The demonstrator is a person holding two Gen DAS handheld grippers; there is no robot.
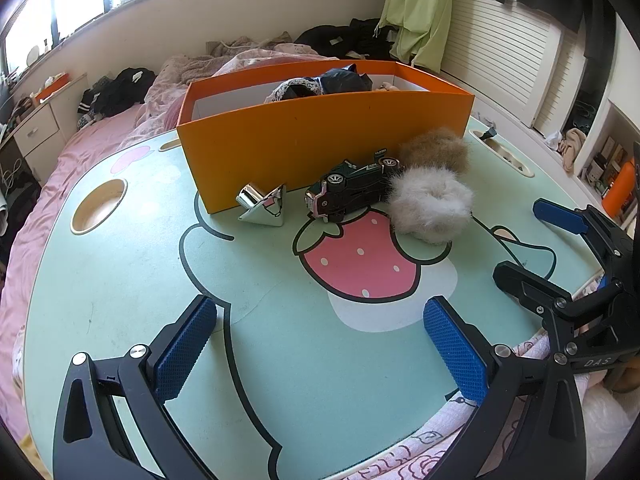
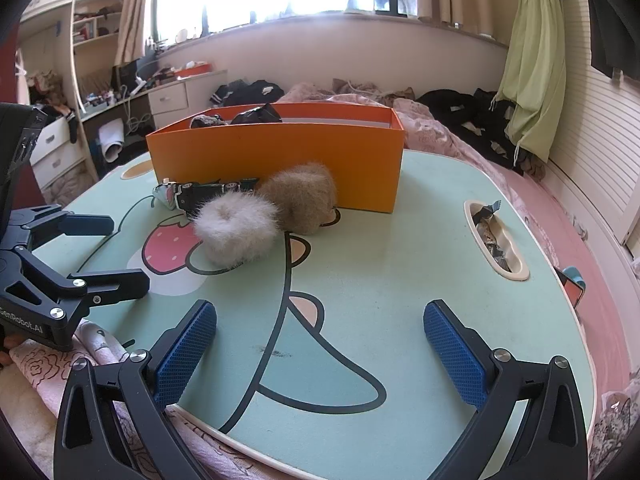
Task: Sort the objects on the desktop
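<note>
Spreading wide over the desk [image 1: 120, 280], both empty hand-held grippers, left [image 1: 320, 344] and right [image 2: 320, 344], are seen near its front edge.

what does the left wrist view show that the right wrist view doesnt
Only the left wrist view: the shiny silver object in front of the orange box, the round cup hole in the table, and the toy car nearly whole, lying on its side.

Only the right wrist view: the window, the desk with drawers, and the whole oblong slot holding small items.

Both: the box with dark items inside, the white fluffy scrunchie, the brown one behind it, the strawberry print, and both tools, the left and right, open and empty.
</note>
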